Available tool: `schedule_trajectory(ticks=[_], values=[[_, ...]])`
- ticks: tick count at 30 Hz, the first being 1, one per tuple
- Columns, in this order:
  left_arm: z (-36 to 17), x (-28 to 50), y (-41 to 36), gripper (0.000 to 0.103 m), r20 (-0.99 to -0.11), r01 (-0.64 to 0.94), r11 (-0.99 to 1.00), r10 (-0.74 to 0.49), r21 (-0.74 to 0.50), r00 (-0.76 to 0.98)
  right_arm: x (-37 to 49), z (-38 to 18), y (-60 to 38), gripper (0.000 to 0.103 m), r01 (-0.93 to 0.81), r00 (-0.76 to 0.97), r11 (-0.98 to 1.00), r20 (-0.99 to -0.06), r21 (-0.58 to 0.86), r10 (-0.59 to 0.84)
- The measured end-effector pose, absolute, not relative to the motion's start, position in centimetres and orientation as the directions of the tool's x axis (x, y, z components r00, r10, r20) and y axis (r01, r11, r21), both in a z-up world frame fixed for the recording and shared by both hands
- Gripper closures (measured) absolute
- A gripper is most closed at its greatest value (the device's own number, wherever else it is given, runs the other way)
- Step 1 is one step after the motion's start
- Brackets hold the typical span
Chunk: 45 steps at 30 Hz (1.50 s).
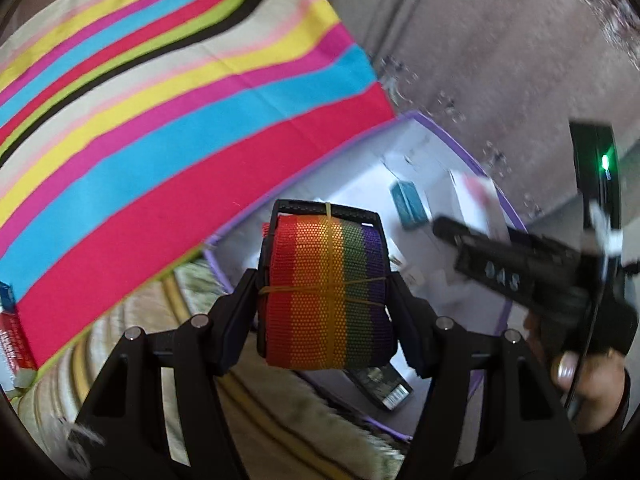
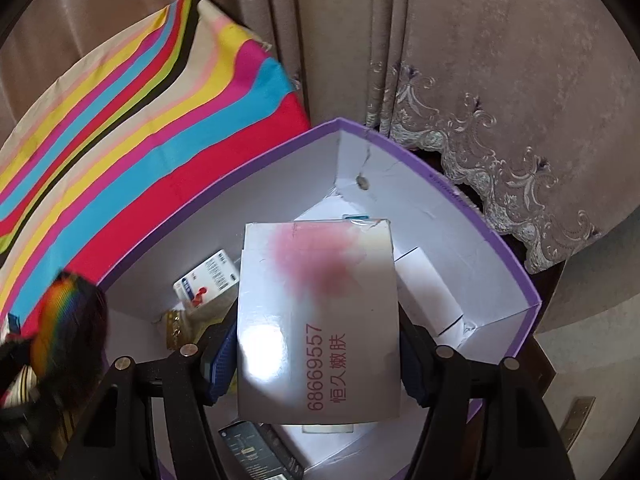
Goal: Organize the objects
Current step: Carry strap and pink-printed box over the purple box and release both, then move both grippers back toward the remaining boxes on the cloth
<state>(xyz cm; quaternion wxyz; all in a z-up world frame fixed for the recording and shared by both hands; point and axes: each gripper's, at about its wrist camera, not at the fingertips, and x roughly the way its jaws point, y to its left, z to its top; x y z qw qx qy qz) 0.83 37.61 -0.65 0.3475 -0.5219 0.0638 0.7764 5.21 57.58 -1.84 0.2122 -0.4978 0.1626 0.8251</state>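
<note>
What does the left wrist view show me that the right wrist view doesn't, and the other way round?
Only the left wrist view: the left tool shut on a rainbow strap roll bound by a rubber band, a rug below, and the hand holding the right tool.

Only the right wrist view: the right tool shut on a white carton printed with red digits, and the curtain's lace trim.

Both: the purple-rimmed box holding small packages, and the striped cloth beside it.

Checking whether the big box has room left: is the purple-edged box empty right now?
No, the purple-edged box already holds several small cartons, such as a white one by its wall.
</note>
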Motion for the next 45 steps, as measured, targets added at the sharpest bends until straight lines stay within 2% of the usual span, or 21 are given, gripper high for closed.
schedule_trajectory(ticks=[10,15,21,26,32,40,45], values=[[-1.3,1.3,38.2,0.036,-0.873,-0.614,-0.736,0.464,-0.286,-0.149,4.3,-0.8,57.6,0.032,-0.477,-0.465,-0.876,-0.867,0.077,0.177],[-1.1,1.4,38.0,0.027,-0.872,-0.619,-0.734,0.464,-0.279,-0.158,4.3,-0.3,57.5,0.027,-0.472,-0.478,-0.878,-0.859,0.075,0.183],[-0.9,1.2,37.3,0.026,-0.860,-0.603,-0.741,0.481,-0.294,-0.171,4.4,0.3,57.2,0.027,-0.467,-0.482,-0.882,-0.853,0.057,0.200],[0.3,1.6,36.7,0.026,-0.840,-0.614,-0.746,0.487,-0.259,-0.237,4.6,1.1,56.0,0.025,-0.453,-0.494,-0.891,-0.835,0.011,0.241],[1.3,2.1,35.9,0.020,-0.836,-0.623,-0.762,0.450,-0.176,-0.314,4.6,2.1,54.1,0.020,-0.437,-0.499,-0.899,-0.820,-0.040,0.279],[2.4,1.6,31.9,0.019,-0.805,-0.504,-0.842,0.430,-0.194,-0.409,4.5,3.0,50.8,0.020,-0.378,-0.512,-0.916,-0.795,-0.131,0.325],[3.4,2.2,29.8,0.019,-0.797,-0.534,-0.829,0.434,-0.169,-0.420,4.3,3.9,48.8,0.020,-0.347,-0.534,-0.926,-0.781,-0.148,0.325]])
